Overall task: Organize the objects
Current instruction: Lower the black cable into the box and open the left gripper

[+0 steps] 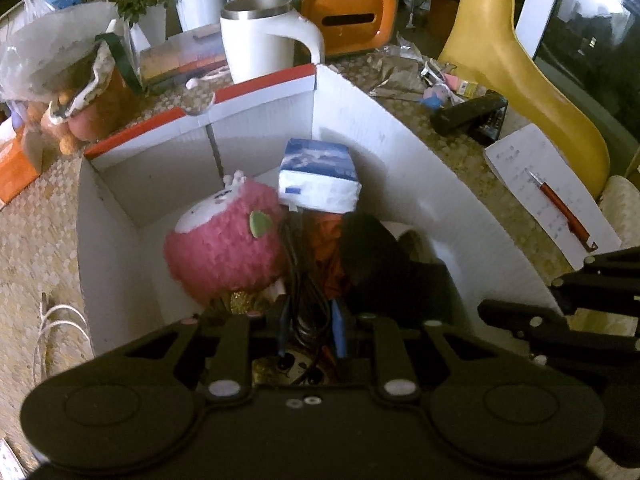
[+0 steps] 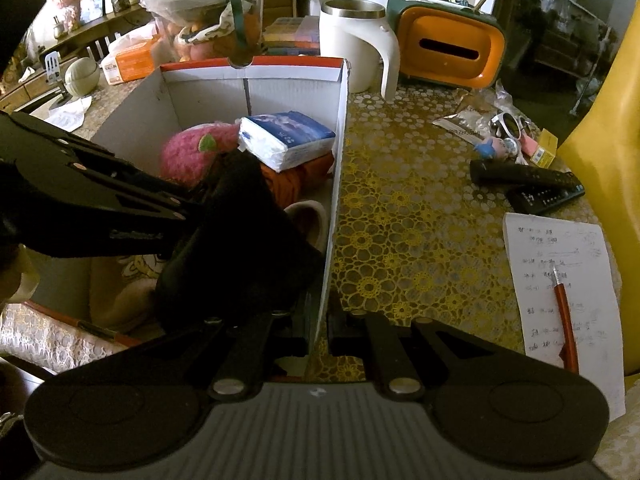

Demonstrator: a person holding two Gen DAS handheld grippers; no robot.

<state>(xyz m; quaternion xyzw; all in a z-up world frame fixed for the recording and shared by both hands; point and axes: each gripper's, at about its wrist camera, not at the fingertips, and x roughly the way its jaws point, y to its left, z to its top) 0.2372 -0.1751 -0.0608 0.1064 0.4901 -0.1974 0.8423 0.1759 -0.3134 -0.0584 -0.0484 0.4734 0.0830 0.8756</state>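
We find the right gripper [image 2: 319,334] pinching the white box's [image 2: 340,128] right wall, the left gripper [image 1: 308,330] nipping a black cable [image 1: 298,280] over its crowded interior, bare tablecloth [image 2: 412,216] alongside.

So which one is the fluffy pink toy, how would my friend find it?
Find the big white box with the red rim on the table. Look inside, at the far end, left of the blue-and-white tissue pack. The fluffy pink toy is round, with a white face and green leaf, the only furry thing there.
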